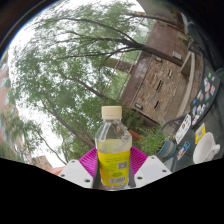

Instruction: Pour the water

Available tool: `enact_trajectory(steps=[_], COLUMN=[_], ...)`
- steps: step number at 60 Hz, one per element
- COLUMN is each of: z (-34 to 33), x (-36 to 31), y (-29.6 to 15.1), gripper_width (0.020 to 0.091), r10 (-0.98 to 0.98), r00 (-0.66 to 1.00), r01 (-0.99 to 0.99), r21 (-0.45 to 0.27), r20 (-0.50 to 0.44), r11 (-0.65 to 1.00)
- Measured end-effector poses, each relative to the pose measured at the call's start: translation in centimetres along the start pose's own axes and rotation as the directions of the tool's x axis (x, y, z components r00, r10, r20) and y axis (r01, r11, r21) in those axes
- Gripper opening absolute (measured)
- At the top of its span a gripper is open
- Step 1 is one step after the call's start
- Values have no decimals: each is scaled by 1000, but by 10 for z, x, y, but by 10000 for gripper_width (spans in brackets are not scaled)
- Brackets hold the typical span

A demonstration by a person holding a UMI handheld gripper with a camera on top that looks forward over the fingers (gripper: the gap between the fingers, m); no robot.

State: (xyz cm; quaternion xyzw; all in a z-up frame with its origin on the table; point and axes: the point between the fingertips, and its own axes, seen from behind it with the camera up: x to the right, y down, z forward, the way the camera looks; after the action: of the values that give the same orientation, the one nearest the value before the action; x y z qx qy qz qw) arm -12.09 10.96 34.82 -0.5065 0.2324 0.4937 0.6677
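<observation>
A clear plastic bottle (113, 148) with a white cap and a yellow label stands upright between my gripper's (113, 168) two fingers. The magenta pads (88, 160) press against its label on both sides, so the gripper is shut on the bottle. The bottle is lifted off any surface, with trees and sky behind it. The liquid level inside is hard to make out.
Beyond the bottle, to the right, stand a white cup (207, 150), a blue-and-white container (183, 128) and a green potted plant (152, 142). A brick building (160, 80) and large trees (70, 60) fill the background.
</observation>
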Motion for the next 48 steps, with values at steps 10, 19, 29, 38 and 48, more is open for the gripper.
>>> enact_trajectory(steps=[10,19,29,38,48], z=[-53,-92,-126,-143,-160], x=[-14,115,282,353,376], y=[-115,-186,-188,-173,-172], gripper_width=[415,415,416,415,424], r10=[-783,-889,-868,-855,-833], r00=[593,260,241,249,239], r01=[799,918,817,738,668], r21=[21,-189,-391,-482,-538], r20=[-187,-376,-435,-455,-500], r11=[600,348,423,472,514])
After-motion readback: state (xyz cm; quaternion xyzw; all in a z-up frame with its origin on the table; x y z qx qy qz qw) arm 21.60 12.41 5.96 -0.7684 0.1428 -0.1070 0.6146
